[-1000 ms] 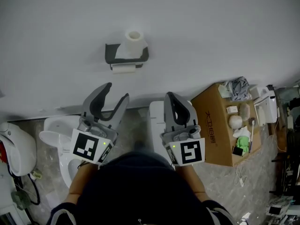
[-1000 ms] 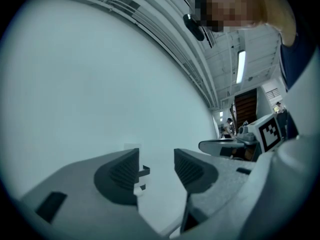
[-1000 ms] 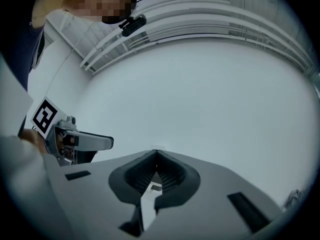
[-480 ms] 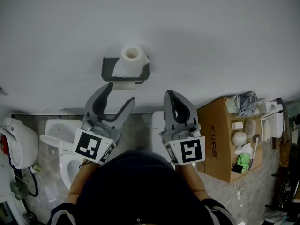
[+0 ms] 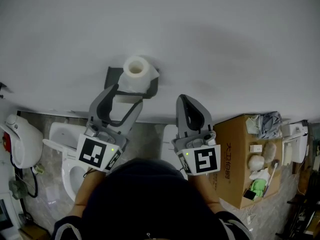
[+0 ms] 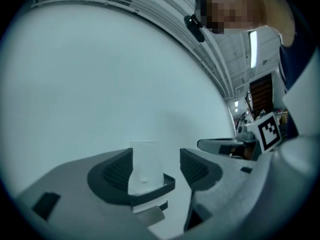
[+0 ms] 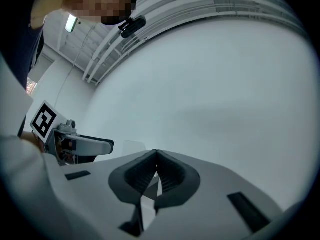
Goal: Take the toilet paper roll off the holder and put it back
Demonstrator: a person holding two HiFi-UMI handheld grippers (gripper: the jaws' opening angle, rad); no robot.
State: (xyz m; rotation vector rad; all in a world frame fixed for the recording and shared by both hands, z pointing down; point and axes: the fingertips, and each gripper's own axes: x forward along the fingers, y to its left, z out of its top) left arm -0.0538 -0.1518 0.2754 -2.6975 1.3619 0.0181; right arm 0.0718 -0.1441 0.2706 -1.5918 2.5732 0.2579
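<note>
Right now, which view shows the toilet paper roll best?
Left gripper view: the toilet paper roll stands close, side-on, upright on its holder. Head view shows it small, from above. Right gripper view: only a pale edge.

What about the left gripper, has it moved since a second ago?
Yes: the left gripper neared the holder; its jaws have just been opening, the roll framed between them, ungripped.

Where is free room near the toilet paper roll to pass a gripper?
The bare wall right of the roll and above it is free. Below it, the holder blocks. The floor is crowded: toilet at left, full cardboard box at right.
</note>
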